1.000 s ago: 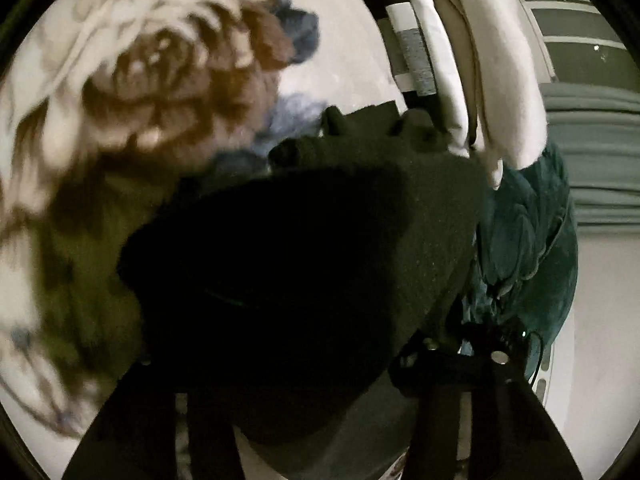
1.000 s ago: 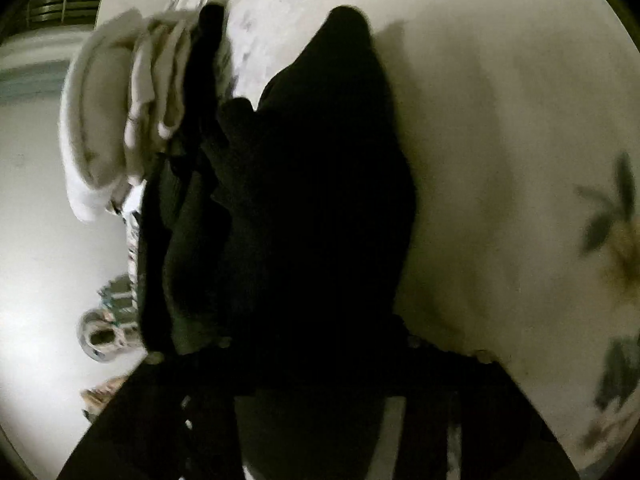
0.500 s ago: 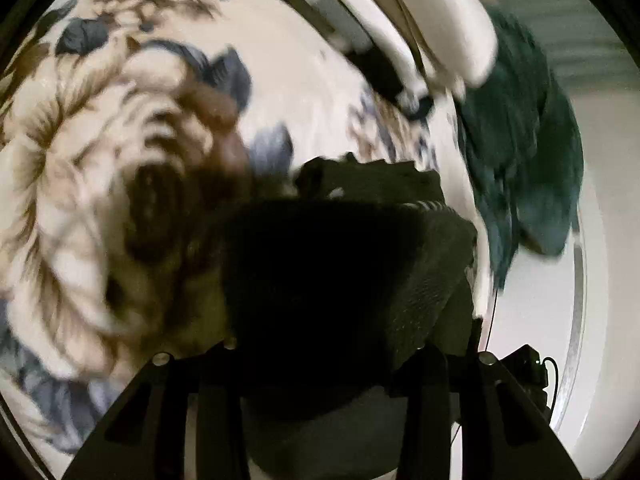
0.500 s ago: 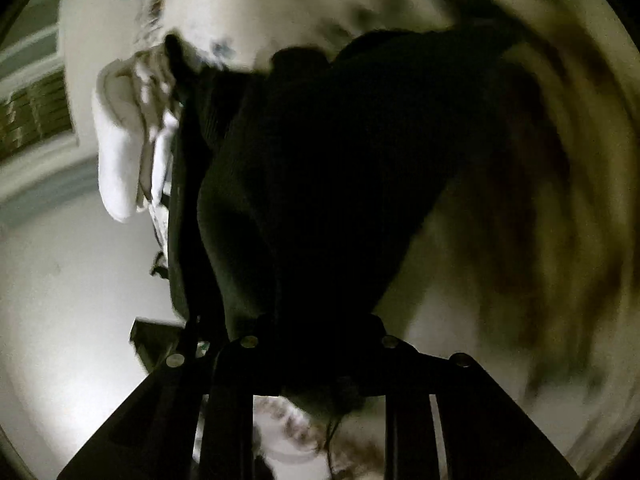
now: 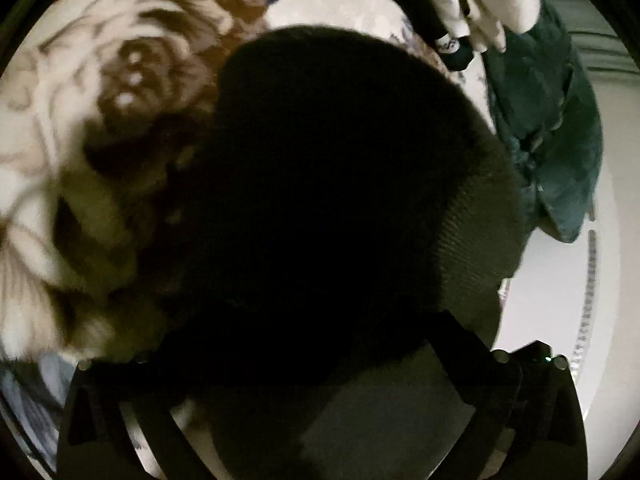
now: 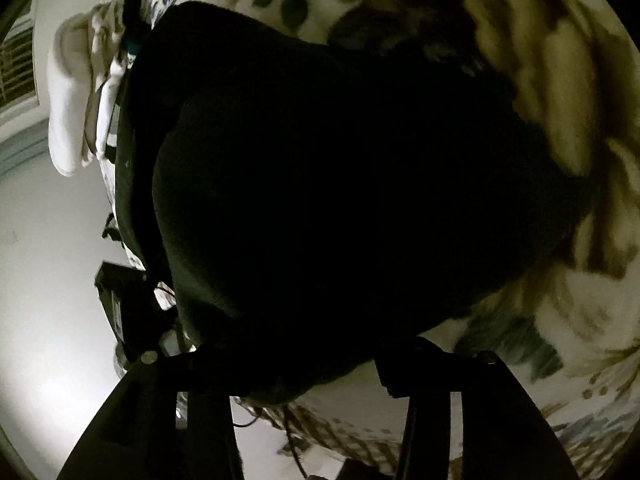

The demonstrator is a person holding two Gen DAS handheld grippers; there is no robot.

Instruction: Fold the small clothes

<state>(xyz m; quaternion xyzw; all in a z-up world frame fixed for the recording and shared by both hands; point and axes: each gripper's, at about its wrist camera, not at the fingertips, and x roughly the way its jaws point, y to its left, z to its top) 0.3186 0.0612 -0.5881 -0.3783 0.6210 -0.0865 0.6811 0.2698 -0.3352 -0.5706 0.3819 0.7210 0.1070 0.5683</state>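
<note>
A black knit garment [image 5: 340,184] fills the middle of the left wrist view and drapes over my left gripper [image 5: 320,376], which is shut on its near edge; the fingertips are hidden under the cloth. The same black garment [image 6: 340,200] fills the right wrist view, and my right gripper [image 6: 304,364] is shut on its edge too, fingertips hidden. The garment hangs over a floral blanket [image 5: 100,100], which also shows in the right wrist view [image 6: 560,100].
A stack of white and black folded clothes [image 5: 480,0] lies at the far end, also seen in the right wrist view [image 6: 72,100]. A dark teal garment [image 5: 552,128] lies by the blanket's edge. Pale floor [image 6: 48,300] lies beyond.
Both grippers have swung with the black garment, which now spreads wider and covers more of each view. The floral blanket has shifted beneath it.
</note>
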